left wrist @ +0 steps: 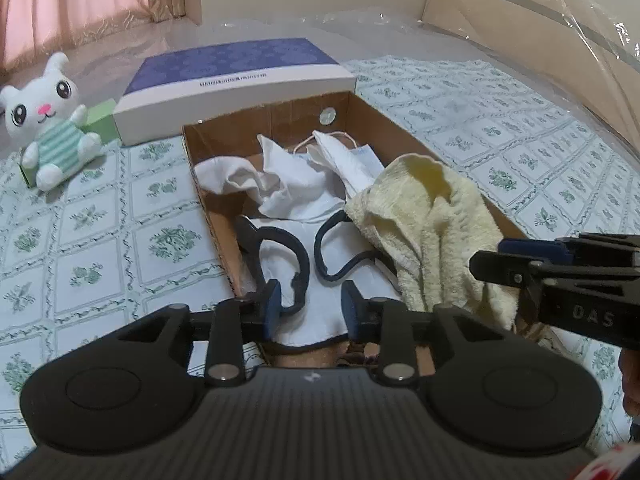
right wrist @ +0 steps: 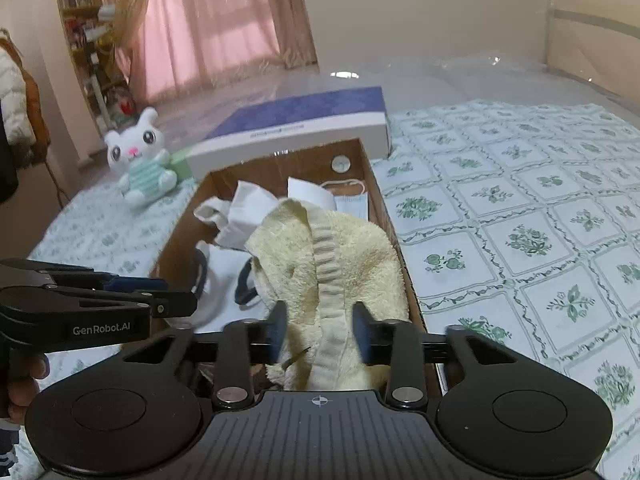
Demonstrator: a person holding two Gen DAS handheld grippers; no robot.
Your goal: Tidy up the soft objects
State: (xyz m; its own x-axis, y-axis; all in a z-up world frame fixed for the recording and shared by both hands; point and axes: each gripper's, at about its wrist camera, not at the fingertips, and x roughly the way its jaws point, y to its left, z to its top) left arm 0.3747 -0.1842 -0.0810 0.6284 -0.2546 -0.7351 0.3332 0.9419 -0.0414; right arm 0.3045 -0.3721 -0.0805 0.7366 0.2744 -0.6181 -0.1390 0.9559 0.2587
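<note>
So, nearest in, both tongs sit over the near end of an open cardboard box (left wrist: pixel 208 216) that rests on a bed with a green floral sheet (left wrist: pixel 120 240).

The left tongs (left wrist: pixel 308 308) are partly open, with a white cloth edged in dark trim (left wrist: pixel 316 320) lying between the pads; the pads don't look like they're pressing on it. Its two dark loops (left wrist: pixel 280 256) curl up just beyond the fingertips.

The right tongs (right wrist: pixel 320 332) straddle a pale yellow towel (right wrist: pixel 340 256), ribbed band running right down the middle of the gap. There's fabric between the pads, but they stand a little off it on both sides, so I'd call it a narrow gap and not a real squeeze. The towel is bunched against the box's right wall, part of it draped over the near-right rim.

Further into the box there's a crumpled white cloth (left wrist: pixel 276 184), and behind that a face mask (left wrist: pixel 360 156) with a pinkish ear loop, close to the far wall.

Past the box, a flat blue-and-white lid or carton (left wrist: pixel 236 80) lies touching its far edge. Off to the far left a white plush bunny (left wrist: pixel 52 120) in a green striped top sits leaning on a small green box (left wrist: pixel 102 120).

Way back: clear plastic sheeting (left wrist: pixel 520 40) and pink curtains (right wrist: pixel 224 28).
</note>
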